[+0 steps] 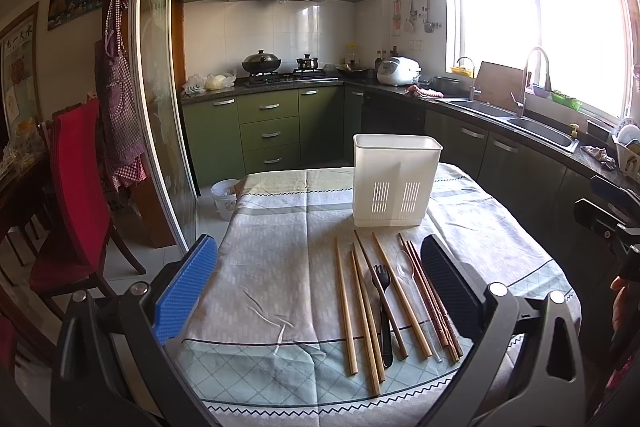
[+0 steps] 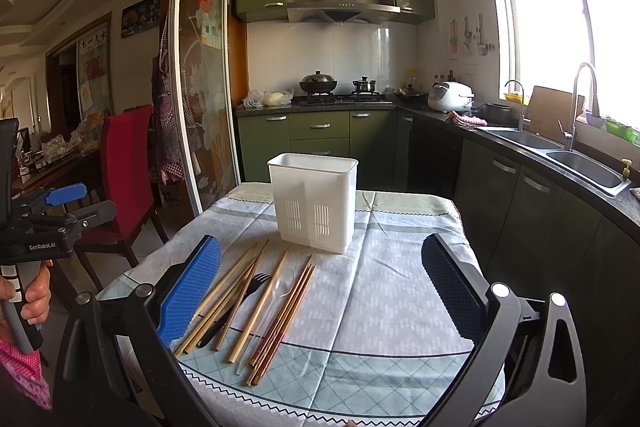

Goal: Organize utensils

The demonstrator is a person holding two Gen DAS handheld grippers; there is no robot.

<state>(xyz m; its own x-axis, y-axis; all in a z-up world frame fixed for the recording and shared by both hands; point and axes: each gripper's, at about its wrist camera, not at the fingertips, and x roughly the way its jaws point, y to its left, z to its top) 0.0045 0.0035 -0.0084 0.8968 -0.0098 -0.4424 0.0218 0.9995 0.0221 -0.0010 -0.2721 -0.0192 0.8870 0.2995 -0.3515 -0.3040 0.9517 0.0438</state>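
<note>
**Utensils laid out, both tools spread wide and empty**

The left tool (image 1: pixel 320 291) hovered over the near edge of the tabletop (image 1: pixel 280 227), fingers wide apart, nothing between them. The right tool (image 2: pixel 320 291) was likewise wide and empty. In the right wrist view, the left tool's body read "GenRobot.AI" in white, gripped by a hand (image 2: pixel 36 295).

On the patterned cloth lay the utensils in a loose row, side by side: pale wooden chopsticks (image 1: pixel 345 307), a black fork (image 1: pixel 382 311), a clear plastic spoon (image 1: pixel 405 263) and dark reddish chopsticks (image 1: pixel 430 299), handles pointing toward the near edge. Some chopsticks crossed over the fork.

The white utensil holder (image 1: pixel 394 179) stood upright just beyond their far tips, empty as far as visible, slotted vents low on its front.

Wall poster at left (image 1: pixel 18 39) carried Chinese characters; not fully legible. Range hood badge too small to read.
</note>
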